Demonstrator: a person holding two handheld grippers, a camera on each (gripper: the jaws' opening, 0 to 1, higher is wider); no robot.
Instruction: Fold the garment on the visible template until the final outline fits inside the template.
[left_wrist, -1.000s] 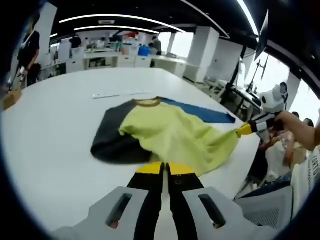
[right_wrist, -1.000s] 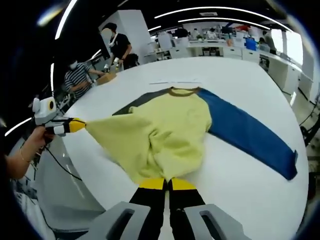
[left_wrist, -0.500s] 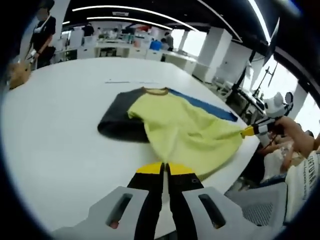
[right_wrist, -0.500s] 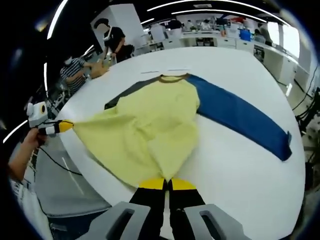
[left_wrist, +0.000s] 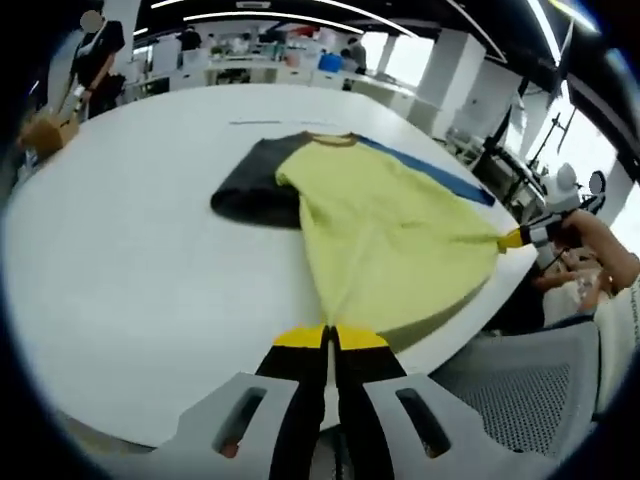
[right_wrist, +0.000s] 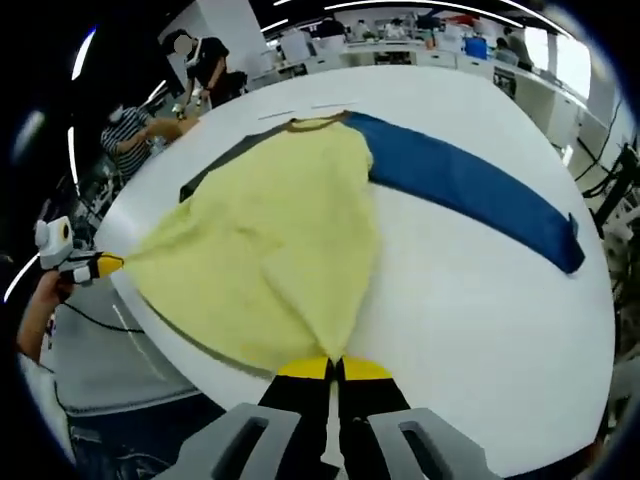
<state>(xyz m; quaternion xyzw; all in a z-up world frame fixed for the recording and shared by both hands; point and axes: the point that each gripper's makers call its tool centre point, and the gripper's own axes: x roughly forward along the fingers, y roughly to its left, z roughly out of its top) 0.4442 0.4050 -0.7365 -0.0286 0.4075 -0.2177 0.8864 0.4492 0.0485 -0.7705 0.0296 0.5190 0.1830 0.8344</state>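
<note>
A: Left gripper view – what've you got?
B: Left hand-held gripper (left_wrist: 328, 338), jaws pressed together on the near hem corner of the garment (left_wrist: 385, 225). Garment lies on the white surface (left_wrist: 140, 250), yellow body stretched taut from that corner up to the brown collar (left_wrist: 335, 138).
A: Sleeves?
B: Dark grey sleeve (left_wrist: 253, 185) bunched beside the collar, on its left in this view. Blue sleeve (left_wrist: 440, 178) runs away from the collar on the other side. The right hand-held gripper (left_wrist: 522, 237) is at the surface edge, far from the collar, pinching the other hem corner, w/ a hand (left_wrist: 600, 250) behind it.
A: Right gripper view?
B: Right hand-held gripper (right_wrist: 331, 368) clenched on a hem corner too. Garment (right_wrist: 270, 240) spreads away from it to the collar (right_wrist: 318, 122) across the surface (right_wrist: 470, 300). Blue sleeve (right_wrist: 470, 190) lies flat and straight, angling off from the collar twd the surface edge. Grey sleeve (right_wrist: 215, 170) mostly hidden under the yellow body. The left hand-held gripper (right_wrist: 100, 265) grips the opposite hem corner out past the surface edge; hem hangs over that edge between the two corners.
A: Anyone else?
B: People (right_wrist: 165, 95) standing beyond the collar end, at the far side of the surface.
</note>
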